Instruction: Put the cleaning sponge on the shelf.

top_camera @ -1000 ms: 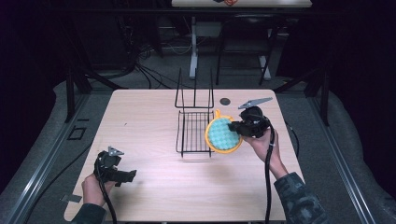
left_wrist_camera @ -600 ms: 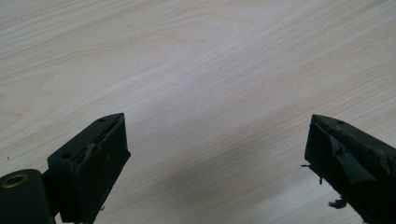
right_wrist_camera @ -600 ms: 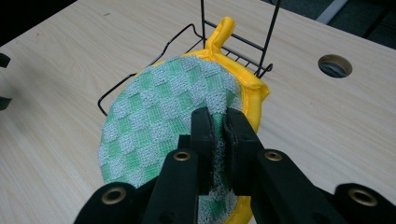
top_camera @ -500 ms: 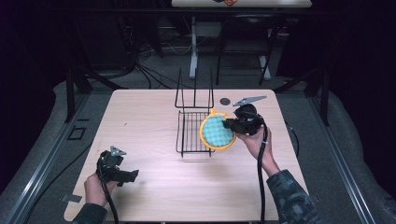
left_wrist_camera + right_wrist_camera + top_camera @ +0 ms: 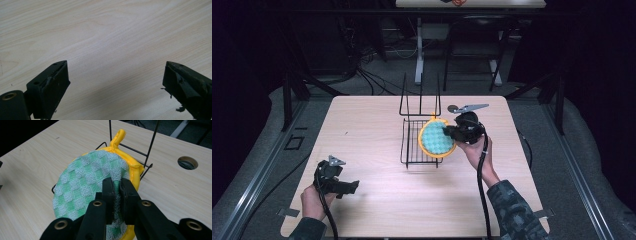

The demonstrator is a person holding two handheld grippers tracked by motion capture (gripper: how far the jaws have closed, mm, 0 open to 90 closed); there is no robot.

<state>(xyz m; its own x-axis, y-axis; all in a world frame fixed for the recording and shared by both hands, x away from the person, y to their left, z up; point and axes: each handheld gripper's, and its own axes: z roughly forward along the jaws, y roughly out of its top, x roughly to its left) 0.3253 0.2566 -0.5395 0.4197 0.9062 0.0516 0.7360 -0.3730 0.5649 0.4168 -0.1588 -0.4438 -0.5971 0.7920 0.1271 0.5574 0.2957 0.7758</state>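
The wire rack (image 5: 419, 140) sits mid-bench, and the round pad (image 5: 437, 138) hangs tilted over its right side. The right gripper (image 5: 451, 132) has its fingers clamped on the pad's edge. The left gripper (image 5: 352, 186) rests near left on the bench (image 5: 372, 115), fingers apart.

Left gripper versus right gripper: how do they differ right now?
The left gripper has its jaws wide apart with nothing between them; the right gripper is shut on the green checked pot holder. The left sits low over bare table near the person; the right is at the wire rack. Both have black jaws.
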